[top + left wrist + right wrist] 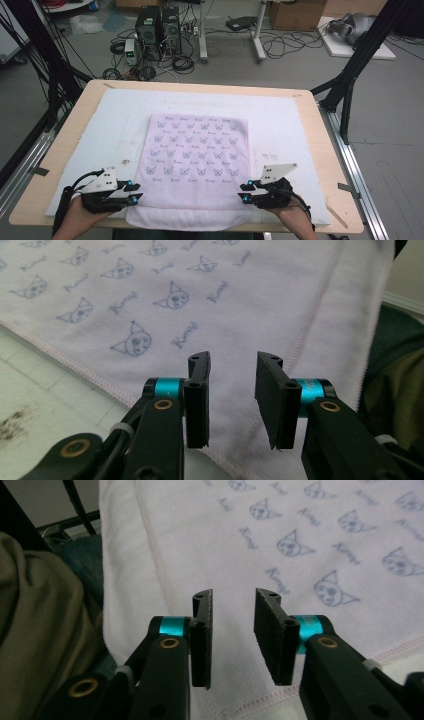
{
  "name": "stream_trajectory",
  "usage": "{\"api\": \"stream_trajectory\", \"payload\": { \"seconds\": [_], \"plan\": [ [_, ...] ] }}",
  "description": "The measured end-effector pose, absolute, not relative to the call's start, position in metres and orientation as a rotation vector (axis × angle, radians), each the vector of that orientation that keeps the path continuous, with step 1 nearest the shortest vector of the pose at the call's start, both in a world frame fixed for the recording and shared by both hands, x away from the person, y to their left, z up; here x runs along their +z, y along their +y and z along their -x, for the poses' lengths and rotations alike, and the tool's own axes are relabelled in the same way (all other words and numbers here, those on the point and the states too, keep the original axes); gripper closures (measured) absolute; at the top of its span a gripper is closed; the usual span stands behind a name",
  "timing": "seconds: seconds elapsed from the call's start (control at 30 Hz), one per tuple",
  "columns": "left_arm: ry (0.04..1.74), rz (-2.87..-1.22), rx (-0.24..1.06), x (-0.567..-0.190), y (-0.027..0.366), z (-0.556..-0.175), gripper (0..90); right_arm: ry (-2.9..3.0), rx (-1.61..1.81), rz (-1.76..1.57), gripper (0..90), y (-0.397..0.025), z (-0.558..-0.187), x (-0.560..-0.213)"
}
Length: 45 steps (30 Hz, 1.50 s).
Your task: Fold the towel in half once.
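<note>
A pale pink towel [195,160] printed with small blue cat faces lies flat in the middle of the table, its near end hanging over the front edge. My left gripper [132,192] sits at the towel's near left corner, jaws pointing right. In the left gripper view the left gripper [232,390] is open above the towel [200,300], nothing between its jaws. My right gripper [246,192] sits at the near right corner, pointing left. In the right gripper view the right gripper [232,630] is open over the towel [280,545], holding nothing.
A white mat [290,130] covers the wooden table [327,165] under the towel. Black frame legs [350,75] stand beside the table at right and left. Computer towers [157,30] and cables lie on the floor behind. The person's trousers [45,620] show below the table edge.
</note>
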<state>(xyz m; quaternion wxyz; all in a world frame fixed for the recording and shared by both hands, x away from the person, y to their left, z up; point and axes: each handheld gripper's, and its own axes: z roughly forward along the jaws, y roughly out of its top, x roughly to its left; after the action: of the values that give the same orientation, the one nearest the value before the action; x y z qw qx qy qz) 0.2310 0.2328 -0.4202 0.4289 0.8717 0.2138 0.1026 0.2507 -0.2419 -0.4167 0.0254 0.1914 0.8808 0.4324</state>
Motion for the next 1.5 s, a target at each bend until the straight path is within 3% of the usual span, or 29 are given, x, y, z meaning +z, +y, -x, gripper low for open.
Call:
{"api": "stream_trajectory", "payload": {
  "seconds": [0.23,0.3,0.37,0.43,0.63,0.8,0.87,0.97,1.5],
  "plan": [
    [0.546,-2.230,0.227,-0.442,0.224,-0.243,63.7,2.787,1.273,-0.602,60.5,-0.237,-0.252,-0.441],
    [0.536,-2.236,0.237,-0.441,0.223,-0.242,70.7,2.770,1.275,-0.592,64.9,-0.235,-0.251,-0.445],
    [0.525,-2.236,0.249,-0.442,0.223,-0.240,84.4,2.764,1.266,-0.595,77.8,-0.236,-0.251,-0.445],
    [0.531,-2.230,0.246,-0.441,0.223,-0.240,87.8,2.778,1.252,-0.579,87.0,-0.234,-0.251,-0.444],
    [0.514,-2.187,0.273,-0.422,0.230,-0.232,88.4,2.743,1.312,-0.566,88.2,-0.236,-0.252,-0.426],
    [0.458,-2.154,0.265,-0.401,0.241,-0.207,88.4,2.736,1.394,-0.504,88.1,-0.242,-0.231,-0.405],
    [0.429,-2.155,0.229,-0.400,0.243,-0.198,86.7,2.783,1.420,-0.447,86.8,-0.242,-0.217,-0.400],
    [0.432,-2.190,0.221,-0.407,0.239,-0.198,71.4,2.793,1.432,-0.460,76.9,-0.244,-0.216,-0.402],
    [0.543,-2.125,0.289,-0.423,0.222,-0.255,60.0,2.697,1.377,-0.647,53.6,-0.235,-0.286,-0.426]
  ]
}}
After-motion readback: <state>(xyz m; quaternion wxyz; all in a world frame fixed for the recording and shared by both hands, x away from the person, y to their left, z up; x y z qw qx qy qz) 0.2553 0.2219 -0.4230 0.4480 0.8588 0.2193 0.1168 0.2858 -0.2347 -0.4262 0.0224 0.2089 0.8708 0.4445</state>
